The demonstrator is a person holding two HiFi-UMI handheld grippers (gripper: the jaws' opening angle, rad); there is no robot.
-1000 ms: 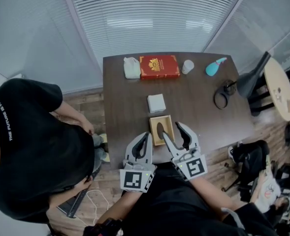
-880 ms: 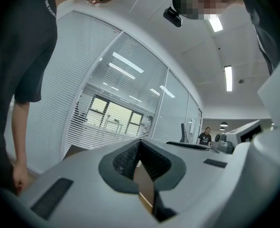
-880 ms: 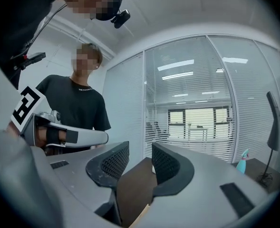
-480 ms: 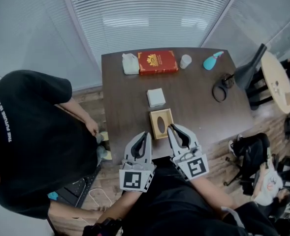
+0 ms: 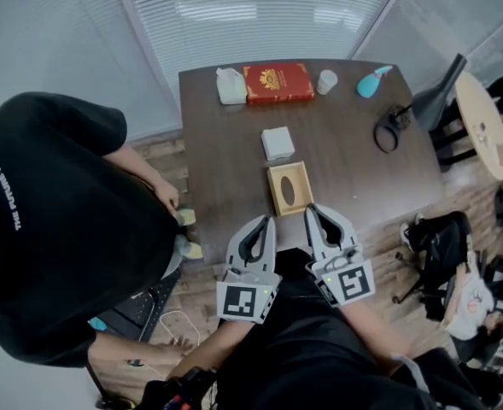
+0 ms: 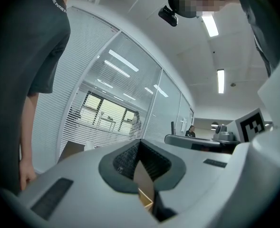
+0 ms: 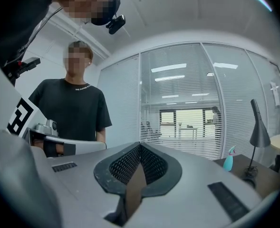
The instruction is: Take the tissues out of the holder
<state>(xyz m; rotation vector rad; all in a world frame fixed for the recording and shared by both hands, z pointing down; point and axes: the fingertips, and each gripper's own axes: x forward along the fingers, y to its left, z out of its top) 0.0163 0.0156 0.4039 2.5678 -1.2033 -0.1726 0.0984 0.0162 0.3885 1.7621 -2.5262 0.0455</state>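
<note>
Two tools show in the head view at the near edge of the desk (image 5: 225, 169), the left tool (image 5: 270, 221) and the right tool (image 5: 310, 210), both pointing toward the holder (image 5: 288, 188). The holder is a pale wooden box with a dark oval slot on top. It stands just beyond the tips, and neither tool touches it. A white stack of tissues (image 5: 277, 143) lies flat on the desk just behind the holder, apart from it. A red book (image 5: 277, 83), a cup (image 5: 327, 81), a spray bottle (image 5: 372, 82) and a lamp (image 5: 430, 101) sit well away at the far side. A person in a black shirt (image 5: 55, 229) stands off the left edge.

From the left gripper view, we see the left tool (image 6: 140, 141) clenched, pads meeting with nothing pinched. A tan sliver shows below them, probably the holder.

From the right gripper view, the right tool (image 7: 140, 147) is likewise clenched on nothing.

We judge the tissues to be mostly out, though we cannot tell whether any remain under the slot. If we go back in, we should open one tool just before the slot and come straight down over it. We should pinch only tissue and steady the light box with the other tool so it does not lift along.
</note>
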